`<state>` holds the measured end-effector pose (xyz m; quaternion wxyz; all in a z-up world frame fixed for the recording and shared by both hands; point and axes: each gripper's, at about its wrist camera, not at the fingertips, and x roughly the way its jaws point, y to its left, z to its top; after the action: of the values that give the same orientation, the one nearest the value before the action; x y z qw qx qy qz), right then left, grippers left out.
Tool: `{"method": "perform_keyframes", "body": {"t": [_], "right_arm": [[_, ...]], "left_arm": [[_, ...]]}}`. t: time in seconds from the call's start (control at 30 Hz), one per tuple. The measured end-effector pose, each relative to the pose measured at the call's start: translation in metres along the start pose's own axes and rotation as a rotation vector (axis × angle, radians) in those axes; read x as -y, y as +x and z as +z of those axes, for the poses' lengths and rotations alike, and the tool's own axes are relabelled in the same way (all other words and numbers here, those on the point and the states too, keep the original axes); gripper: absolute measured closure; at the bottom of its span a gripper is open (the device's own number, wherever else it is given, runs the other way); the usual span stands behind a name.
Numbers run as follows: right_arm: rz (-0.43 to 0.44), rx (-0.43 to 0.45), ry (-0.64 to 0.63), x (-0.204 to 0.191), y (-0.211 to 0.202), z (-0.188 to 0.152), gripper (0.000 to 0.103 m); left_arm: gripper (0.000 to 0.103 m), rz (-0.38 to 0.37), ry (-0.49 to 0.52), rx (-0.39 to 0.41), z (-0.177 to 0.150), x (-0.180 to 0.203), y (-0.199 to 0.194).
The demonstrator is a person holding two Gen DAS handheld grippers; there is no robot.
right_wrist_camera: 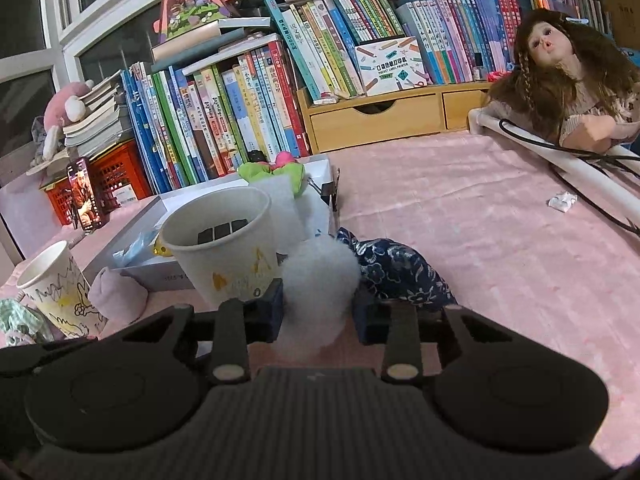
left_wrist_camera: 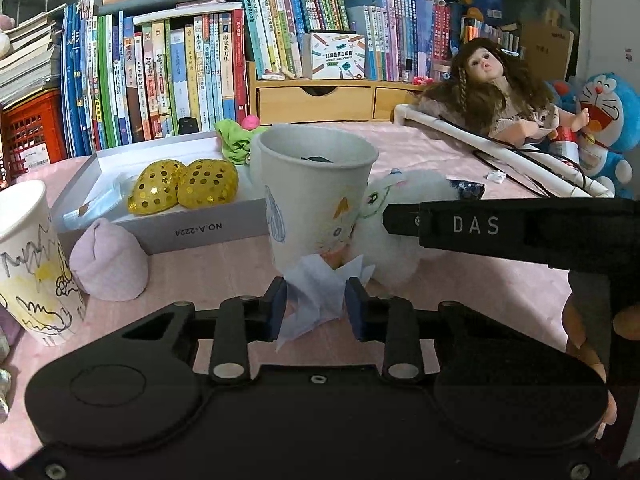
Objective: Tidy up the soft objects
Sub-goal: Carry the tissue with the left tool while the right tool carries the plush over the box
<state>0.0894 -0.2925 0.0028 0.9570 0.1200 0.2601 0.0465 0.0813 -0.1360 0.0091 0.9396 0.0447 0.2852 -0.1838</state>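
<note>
White plush toy (right_wrist_camera: 316, 280) lies on the pink tablecloth (right_wrist_camera: 480, 240) beside the drawn-on paper cup (right_wrist_camera: 224, 248), pinched by the right gripper (right_wrist_camera: 318, 314), apparently for lifting; the left gripper (left_wrist_camera: 316, 308) clamps crumpled blue-white paper (left_wrist_camera: 316, 296) at that cup's base, perhaps steadying it

A paper cup (left_wrist_camera: 316, 196) stands on the table (left_wrist_camera: 460, 152), and a crumpled paper (left_wrist_camera: 316, 300) lies in front of it, between the left gripper's (left_wrist_camera: 316, 308) fingers. A fluffy toy (right_wrist_camera: 316, 280) lies just right of the cup, between the right gripper's (right_wrist_camera: 318, 312) fingers, with a cloth pouch (right_wrist_camera: 400, 276) touching its right side. Behind the cup and to its left is a flat box (left_wrist_camera: 180, 228) with two heart cushions (left_wrist_camera: 186, 190) in it, a second paper cup (left_wrist_camera: 36, 264) stands far left, and a doll (left_wrist_camera: 496, 88) sits at the back right.
</note>
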Motion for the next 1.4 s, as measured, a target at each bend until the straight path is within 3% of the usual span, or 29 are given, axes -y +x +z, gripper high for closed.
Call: {"method": "perform_keyframes", "body": {"t": [0.4,0.77,1.13,1.4], "right_arm": [[-0.023,0.058,-0.042,-0.005,-0.026,0.007,0.065],[-0.046,0.137,-0.048,-0.004,-0.052,0.028,0.065],[-0.024,0.189,-0.073,-0.016,-0.062,0.063,0.065],[0.032,0.184,-0.087,-0.035,-0.053,0.089,0.065]], "left_arm": [[0.073,-0.008,0.016,0.026,0.012,-0.002,-0.026],[0.073,-0.007,0.005,0.056,0.042,-0.018,-0.058],[0.073,0.01,-0.04,0.077,0.087,-0.057,-0.076],[0.073,0.069,-0.07,0.078,0.118,-0.099,-0.077]]}}
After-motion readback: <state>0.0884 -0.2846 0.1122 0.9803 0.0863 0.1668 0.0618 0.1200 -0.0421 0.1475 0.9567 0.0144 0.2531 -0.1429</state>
